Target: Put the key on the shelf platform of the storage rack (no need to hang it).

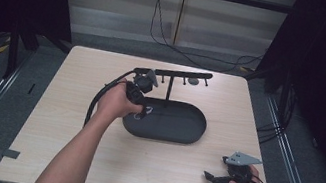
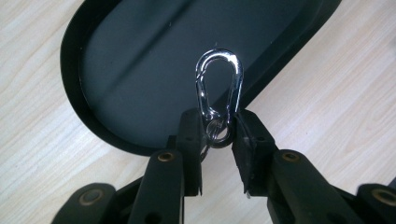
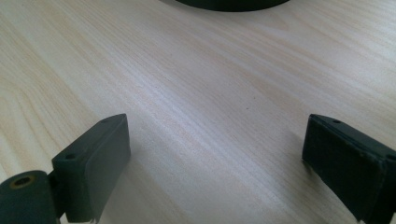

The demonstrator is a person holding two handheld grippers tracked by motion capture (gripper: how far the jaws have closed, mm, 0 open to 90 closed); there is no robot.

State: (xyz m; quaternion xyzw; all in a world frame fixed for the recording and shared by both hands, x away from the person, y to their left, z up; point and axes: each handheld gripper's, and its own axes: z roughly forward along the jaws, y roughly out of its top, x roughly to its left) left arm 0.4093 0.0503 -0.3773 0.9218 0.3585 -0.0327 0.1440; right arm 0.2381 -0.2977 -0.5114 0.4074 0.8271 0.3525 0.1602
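Over the black tray's [image 2: 79, 65] near rim, your left gripper [image 2: 219, 135] pinches the silver carabiner [image 2: 219, 84] by its lower end, loop pointing up, while your right gripper [image 3: 215, 158] rests wide apart on the bare table [image 3: 196, 84], holding nothing.

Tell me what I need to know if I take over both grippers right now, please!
Left gripper: shut on the silver carabiner, pinched at its lower end by a small ring, held above the black tray.
Right gripper: open, holding nothing, over bare table near the front right corner.
Done: carabiner is picked up.
Left: probably hang it on a peg of the black rack standing in the tray. Keep the grip firm; it may swing.
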